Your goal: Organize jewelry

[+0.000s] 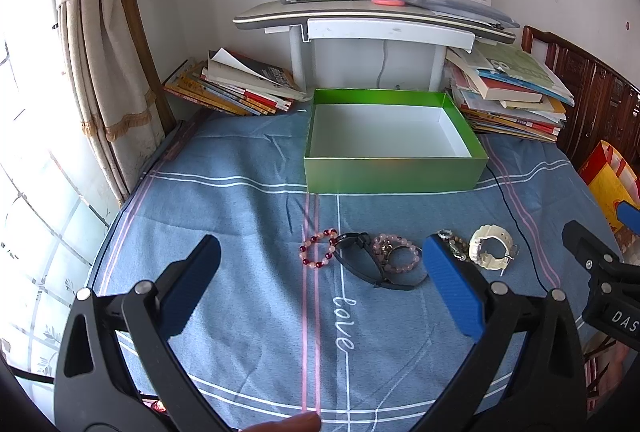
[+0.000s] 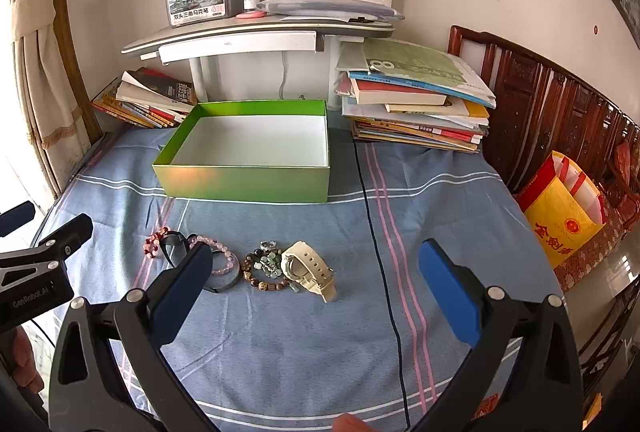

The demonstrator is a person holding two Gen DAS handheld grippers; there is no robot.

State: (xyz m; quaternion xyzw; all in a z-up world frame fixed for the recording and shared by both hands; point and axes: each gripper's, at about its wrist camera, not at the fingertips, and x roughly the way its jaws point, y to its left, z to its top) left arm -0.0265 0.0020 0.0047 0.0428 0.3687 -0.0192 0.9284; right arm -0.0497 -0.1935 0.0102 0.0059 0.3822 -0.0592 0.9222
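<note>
Both grippers hovered above the blue cloth [image 2: 304,344] near its front edge, holding nothing. Left gripper [image 1: 320,284] had its fingers spread wide; right gripper [image 2: 316,288] likewise spread wide.

Jewelry lay in a row across the middle of the cloth, well short of the green box [image 2: 248,176]. From the left side: red-and-pink bead bracelet [image 1: 318,249], touching a black watch [image 1: 360,264], which overlapped a pale pink bead bracelet [image 1: 396,252]. Next a brown bead bracelet [image 2: 260,278] with a small greenish charm piece [image 2: 270,260] on it, possibly a second bracelet, too small to tell. Cream watch [image 2: 308,266] at the right end of the row, touching the brown beads.

Green box sat open toward the back edge of the cloth, white inside, nothing in it. Book stacks [image 2: 416,108] flanked it at the back corners. A thin black cable [image 2: 380,256] ran front to back across the cloth just right of the cream watch. A fingertip [image 2: 352,423] showed at the bottom of the right wrist view.
</note>
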